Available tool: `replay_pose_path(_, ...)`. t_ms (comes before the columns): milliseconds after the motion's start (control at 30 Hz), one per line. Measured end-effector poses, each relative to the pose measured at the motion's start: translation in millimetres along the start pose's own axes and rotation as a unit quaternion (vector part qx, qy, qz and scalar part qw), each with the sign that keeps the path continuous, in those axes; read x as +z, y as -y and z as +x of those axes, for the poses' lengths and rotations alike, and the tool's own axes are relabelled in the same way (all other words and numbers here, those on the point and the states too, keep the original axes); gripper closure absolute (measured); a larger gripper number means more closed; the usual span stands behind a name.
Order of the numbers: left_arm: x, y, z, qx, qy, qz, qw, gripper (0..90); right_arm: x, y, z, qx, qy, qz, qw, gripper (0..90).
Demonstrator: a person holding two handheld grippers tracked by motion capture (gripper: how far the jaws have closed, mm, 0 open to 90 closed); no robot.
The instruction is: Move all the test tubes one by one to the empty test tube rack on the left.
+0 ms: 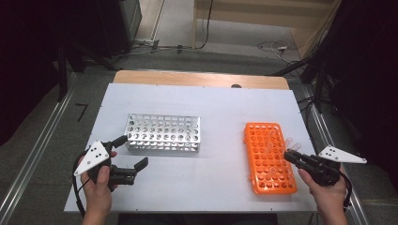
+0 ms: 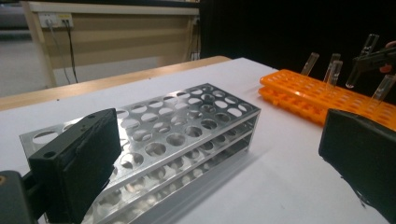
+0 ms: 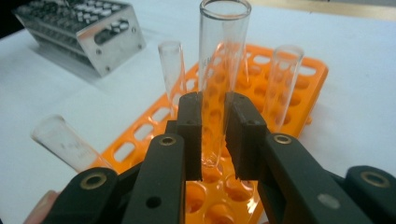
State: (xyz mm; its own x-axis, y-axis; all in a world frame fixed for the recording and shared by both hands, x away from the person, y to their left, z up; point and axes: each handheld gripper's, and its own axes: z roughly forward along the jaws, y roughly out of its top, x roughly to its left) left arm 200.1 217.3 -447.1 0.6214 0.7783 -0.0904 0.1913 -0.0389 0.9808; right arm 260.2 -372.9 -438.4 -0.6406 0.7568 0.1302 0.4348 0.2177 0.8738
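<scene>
Glass test tube (image 3: pixel 219 70) sits clamped upright in the right gripper (image 3: pixel 214 140) above the orange rack (image 3: pixel 299 88); left gripper (image 2: pixel 215 158) gapes wide, empty.

High view overhead facing forward, gripper views low, close, sharing orange rack (image 1: pixel 270 158).

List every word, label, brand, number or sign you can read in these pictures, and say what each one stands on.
No text can be read anywhere.
Held tube: faint pale marks on the glass, too blurred to read.
Tilted tube: faint marks, too blurred to read.
Orange rack: no label shows.
Metal rack: no label shows.
Grey plates on the tongs: holes, no writing.
</scene>
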Motion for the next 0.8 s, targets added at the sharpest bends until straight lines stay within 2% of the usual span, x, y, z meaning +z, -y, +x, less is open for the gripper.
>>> replay_pose_path(133, -0.6, -3.6, -2.4, -0.002, 0.012, -0.008, 0.9999, 0.0, -2.6, -7.8, 5.2, 0.0, -0.001, -0.011, 0.9999, 74.2)
replay_pose_path(167, -0.2, -4.2, -3.3, -0.003, 0.016, -0.008, 0.9998, 0.0, -3.5, -14.3, 10.5, -0.008, -0.005, -0.013, 0.9999, 74.2)
replay_pose_path(467, 7.2, -10.3, -15.4, 0.005, 0.024, 0.004, 0.9997, 0.0, -1.0, -36.3, 34.6, -0.023, -0.022, -0.022, 0.9992, 74.2)
replay_pose_path(700, 12.1, -14.8, -23.9, 0.001, 0.024, 0.014, 0.9996, 0.0, 8.2, -46.7, 57.0, -0.038, -0.047, -0.019, 0.998, 74.2)
replay_pose_path(800, 15.3, -16.3, -28.3, -0.001, 0.028, 0.018, 0.9995, 0.0, 17.2, -51.1, 74.4, -0.046, -0.065, -0.014, 0.9967, 74.2)
